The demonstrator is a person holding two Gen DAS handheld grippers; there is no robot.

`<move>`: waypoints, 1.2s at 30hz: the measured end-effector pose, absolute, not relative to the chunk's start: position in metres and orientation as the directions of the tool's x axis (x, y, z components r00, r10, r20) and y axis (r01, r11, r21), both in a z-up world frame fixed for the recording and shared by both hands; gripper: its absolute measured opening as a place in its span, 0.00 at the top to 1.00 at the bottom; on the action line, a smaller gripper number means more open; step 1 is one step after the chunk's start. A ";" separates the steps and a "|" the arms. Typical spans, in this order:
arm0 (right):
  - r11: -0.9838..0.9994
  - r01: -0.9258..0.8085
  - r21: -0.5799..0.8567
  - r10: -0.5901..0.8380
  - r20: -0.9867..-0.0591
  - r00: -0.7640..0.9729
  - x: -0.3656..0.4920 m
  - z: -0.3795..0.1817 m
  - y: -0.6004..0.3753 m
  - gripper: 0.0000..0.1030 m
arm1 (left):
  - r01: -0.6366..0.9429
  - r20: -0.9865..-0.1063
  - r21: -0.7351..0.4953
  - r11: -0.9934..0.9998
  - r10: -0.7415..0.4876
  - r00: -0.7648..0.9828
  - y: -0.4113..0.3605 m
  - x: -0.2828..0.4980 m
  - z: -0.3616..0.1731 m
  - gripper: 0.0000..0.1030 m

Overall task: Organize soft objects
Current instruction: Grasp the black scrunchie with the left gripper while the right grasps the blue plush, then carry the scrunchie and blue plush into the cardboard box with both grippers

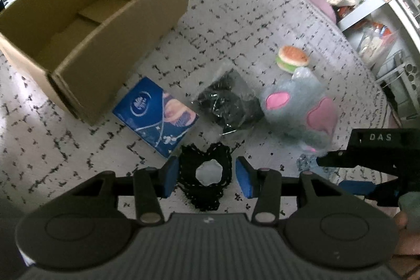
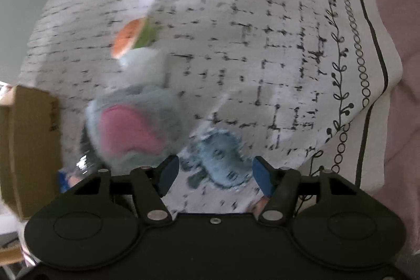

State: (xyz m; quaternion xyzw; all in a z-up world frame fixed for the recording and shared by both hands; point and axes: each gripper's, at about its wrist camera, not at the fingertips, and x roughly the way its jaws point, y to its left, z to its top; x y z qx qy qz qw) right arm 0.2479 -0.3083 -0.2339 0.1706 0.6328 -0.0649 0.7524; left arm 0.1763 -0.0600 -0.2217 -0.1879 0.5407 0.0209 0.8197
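Our box point(image 1: 86, 17) ahead stood empty; every soft object remained on the bed point(image 1: 236, 17). Left tool point(image 1: 207, 173) released astride the black scrunchie point(image 1: 204, 172); right tool point(image 2: 215, 172) released.

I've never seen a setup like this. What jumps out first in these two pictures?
The big open cardboard box at the upper left of the patterned bedspread draws the eye first. Beside it lie a blue packet, a black bundle in clear wrap, a grey plush with pink patches and a little toy burger. Nearest, the open left tool straddles a black lacy scrunchie, while the open right tool hovers over a blurry blue item.
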 end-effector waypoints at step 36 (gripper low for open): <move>0.886 0.164 0.434 0.303 -0.809 0.503 0.226 -0.185 -0.300 0.80 | -0.239 -0.830 -0.283 0.929 -0.113 0.546 -0.056 0.152 -0.180 0.66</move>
